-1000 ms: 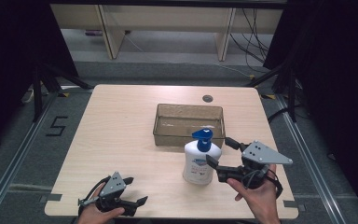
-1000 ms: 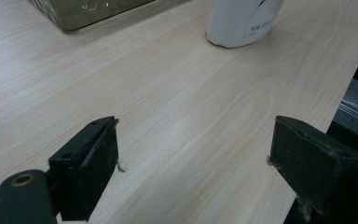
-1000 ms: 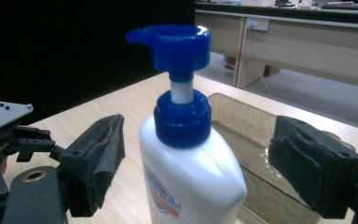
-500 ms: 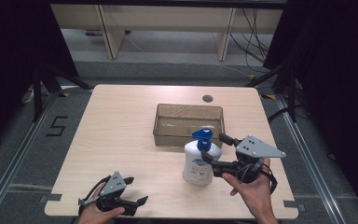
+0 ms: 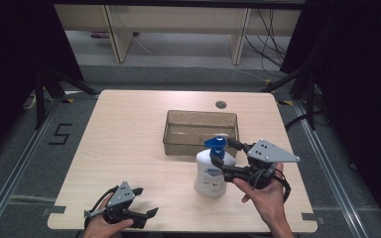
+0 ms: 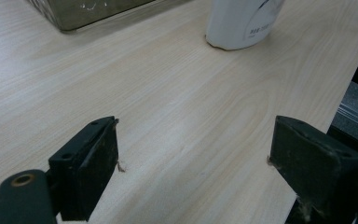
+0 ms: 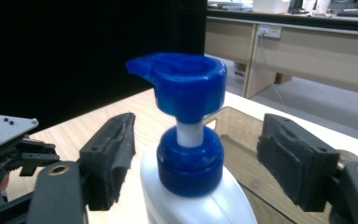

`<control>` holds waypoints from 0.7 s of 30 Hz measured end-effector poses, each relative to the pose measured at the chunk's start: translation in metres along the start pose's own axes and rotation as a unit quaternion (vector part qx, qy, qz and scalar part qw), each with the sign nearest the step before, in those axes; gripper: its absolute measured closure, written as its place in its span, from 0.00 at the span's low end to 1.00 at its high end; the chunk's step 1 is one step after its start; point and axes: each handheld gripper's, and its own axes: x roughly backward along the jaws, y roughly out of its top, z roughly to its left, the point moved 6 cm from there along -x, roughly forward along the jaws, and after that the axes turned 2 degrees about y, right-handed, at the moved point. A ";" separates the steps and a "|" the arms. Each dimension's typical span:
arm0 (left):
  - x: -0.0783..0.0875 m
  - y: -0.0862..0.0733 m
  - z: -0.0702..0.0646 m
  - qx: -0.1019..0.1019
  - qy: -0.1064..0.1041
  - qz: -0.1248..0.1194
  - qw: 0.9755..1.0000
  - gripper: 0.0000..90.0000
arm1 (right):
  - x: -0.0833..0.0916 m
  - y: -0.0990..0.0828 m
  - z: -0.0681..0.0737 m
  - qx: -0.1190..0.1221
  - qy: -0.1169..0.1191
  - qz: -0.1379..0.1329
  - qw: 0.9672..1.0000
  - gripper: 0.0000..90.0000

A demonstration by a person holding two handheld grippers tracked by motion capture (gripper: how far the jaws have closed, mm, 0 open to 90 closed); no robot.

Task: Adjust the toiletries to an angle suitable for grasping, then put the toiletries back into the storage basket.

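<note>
While our right claw (image 7: 193, 163) has just been closing around the pump bottle's (image 5: 211, 171) blue collar, pads not yet touching, the high view shows our left claw (image 5: 141, 203) wide, resting apart on the desk (image 5: 129, 129).

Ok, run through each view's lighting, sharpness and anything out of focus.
High view: table evenly lit, dark surround, slightly soft. Left gripper view: wood grain sharp, near black jaws a little soft, bottle cut off by the top edge. Right gripper view: blue pump head fairly sharp against black, desks behind it bright and blurred.
</note>
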 end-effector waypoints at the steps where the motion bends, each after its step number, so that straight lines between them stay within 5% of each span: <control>1: -0.001 0.001 -0.004 0.015 -0.010 -0.007 1.000 0.16 | -0.001 0.001 0.000 0.008 0.000 -0.005 1.000 0.33; 17: 0.000 0.000 -0.004 0.016 -0.011 -0.007 1.000 0.17 | -0.013 0.003 0.001 0.017 0.005 -0.001 1.000 0.57; 21: 0.001 0.001 -0.003 0.008 -0.006 -0.003 1.000 0.16 | -0.015 0.004 0.001 0.037 0.005 -0.010 0.999 0.67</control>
